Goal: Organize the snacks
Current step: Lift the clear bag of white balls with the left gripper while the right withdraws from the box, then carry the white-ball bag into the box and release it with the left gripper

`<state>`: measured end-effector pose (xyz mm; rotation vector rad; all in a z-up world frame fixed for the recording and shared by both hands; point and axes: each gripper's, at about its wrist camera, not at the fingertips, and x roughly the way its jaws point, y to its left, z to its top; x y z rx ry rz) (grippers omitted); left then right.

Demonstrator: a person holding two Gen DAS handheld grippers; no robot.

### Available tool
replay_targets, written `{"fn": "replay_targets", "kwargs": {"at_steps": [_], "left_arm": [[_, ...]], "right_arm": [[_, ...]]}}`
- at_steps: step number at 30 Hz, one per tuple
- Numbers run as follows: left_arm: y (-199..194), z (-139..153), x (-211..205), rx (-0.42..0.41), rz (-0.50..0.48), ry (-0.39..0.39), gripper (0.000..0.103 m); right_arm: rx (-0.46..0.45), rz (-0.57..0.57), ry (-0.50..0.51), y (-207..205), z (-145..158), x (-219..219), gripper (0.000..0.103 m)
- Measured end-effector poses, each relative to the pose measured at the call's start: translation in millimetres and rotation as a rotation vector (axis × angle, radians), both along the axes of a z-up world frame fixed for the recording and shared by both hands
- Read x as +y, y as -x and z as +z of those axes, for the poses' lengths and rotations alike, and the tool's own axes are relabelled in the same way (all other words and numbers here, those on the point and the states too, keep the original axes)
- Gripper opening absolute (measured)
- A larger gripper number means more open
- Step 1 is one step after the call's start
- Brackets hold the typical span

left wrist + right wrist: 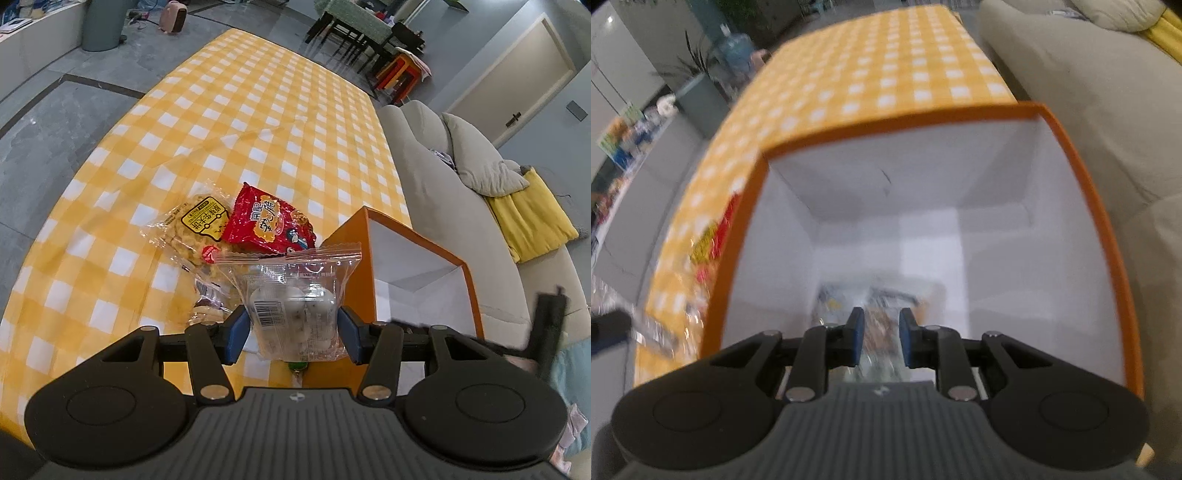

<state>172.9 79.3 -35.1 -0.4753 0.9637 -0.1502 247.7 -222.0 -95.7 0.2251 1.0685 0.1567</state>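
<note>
My left gripper is shut on a clear bag of white round sweets, held upright above the checked tablecloth just left of the orange box. Beyond the bag, a red snack packet and a clear packet with a yellow label lie on the cloth. My right gripper reaches down inside the orange box, whose walls are white. Its blue pads stand close together on a clear, crinkly snack packet near the box floor. This view is blurred.
The box stands at the table's right edge, next to a grey sofa with a yellow cushion. Dark chairs stand past the table's far end. Grey floor lies to the left.
</note>
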Motion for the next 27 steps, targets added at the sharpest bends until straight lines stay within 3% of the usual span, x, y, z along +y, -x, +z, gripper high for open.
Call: {"fn": "replay_targets", "kwargs": {"at_steps": [3,8,16,23,27], "left_arm": [[0,0,2,0.001,0.004,0.003,0.059],[0,-1,7,0.003,0.017,0.011,0.059],[2,2,3,-0.001,0.006,0.008,0.059],[5,12,-11,-0.006,-0.047,0.017,0.059],[14,27,-27,-0.026,-0.108,0.002,0.059]], "right_arm": [[-0.031,-0.045,0.077,-12,-10,9,0.02],[0.101,-0.04,0.078,-24,-34,14,0.022],[0.083,0.004,0.039,-10,-29,12,0.022],[-0.076,-0.079,-0.066,32,23,-25,0.027],[-0.182,-0.038,-0.065,58,54,-41,0.029]]}}
